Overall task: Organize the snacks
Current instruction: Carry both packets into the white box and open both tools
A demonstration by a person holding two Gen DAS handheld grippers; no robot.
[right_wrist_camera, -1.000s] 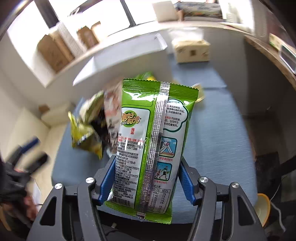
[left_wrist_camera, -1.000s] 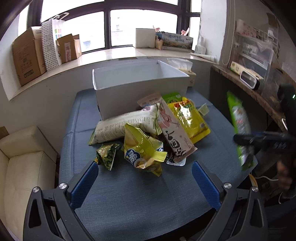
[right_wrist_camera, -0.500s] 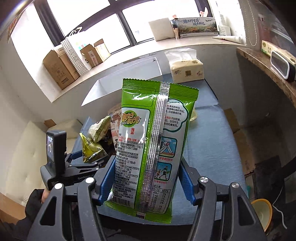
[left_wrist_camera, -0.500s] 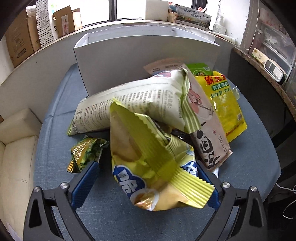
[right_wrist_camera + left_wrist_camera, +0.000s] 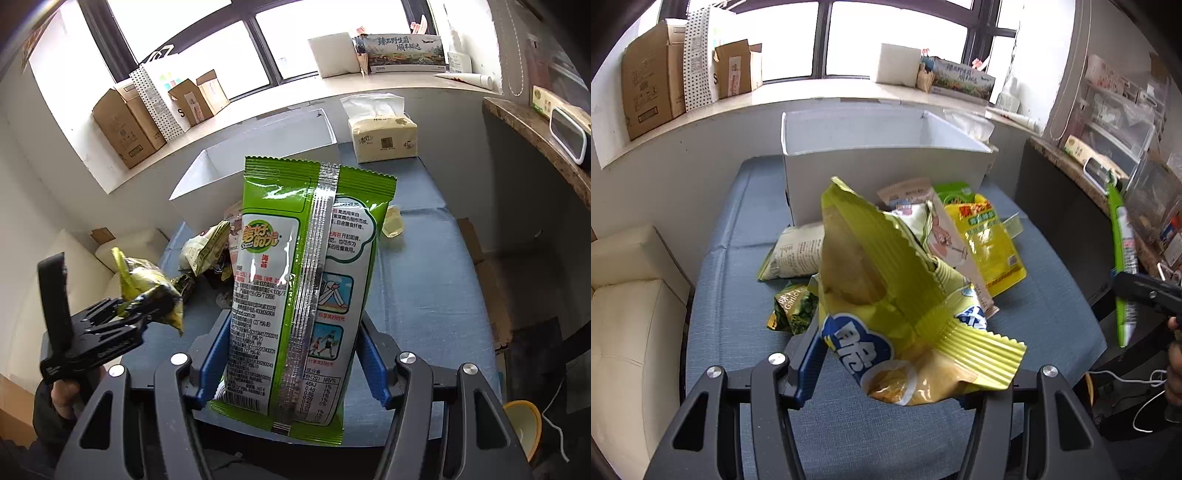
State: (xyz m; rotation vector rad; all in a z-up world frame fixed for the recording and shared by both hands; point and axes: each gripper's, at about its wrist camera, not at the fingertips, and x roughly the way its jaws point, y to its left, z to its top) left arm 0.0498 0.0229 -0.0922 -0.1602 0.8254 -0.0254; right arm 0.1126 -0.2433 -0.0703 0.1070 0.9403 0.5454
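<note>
1. In our left gripper sits a yellow-green chip bag, its lower part between the blue fingers; the jaws are closing on it, and the left pad lies against the bag's edge while the right pad is hidden behind the foil.
2. The bag is crinkled, with a serrated seal flaring right, a blue and white logo low on its face and a picture of chips at the bottom. In the right wrist view it hangs clear of the blue tabletop.
3. Our right gripper is clamped on a green seaweed snack packet, blue pads pressing both long edges of its lower half. The packet stands upright, back toward us, with a silver seam down the middle, white panels of print and small cartoon figures.
4. Beyond the left gripper, the remaining snacks lie piled on the table: a small dark green garlic packet, a pale long bag, a pinkish illustrated packet and a yellow pouch.
5. Behind the pile stands an open white box, touching none of the bags we hold.
6. Right of the box, a tissue pack rests at the table's far edge.
7. Farthest off, cardboard boxes line the windowsill.
</note>
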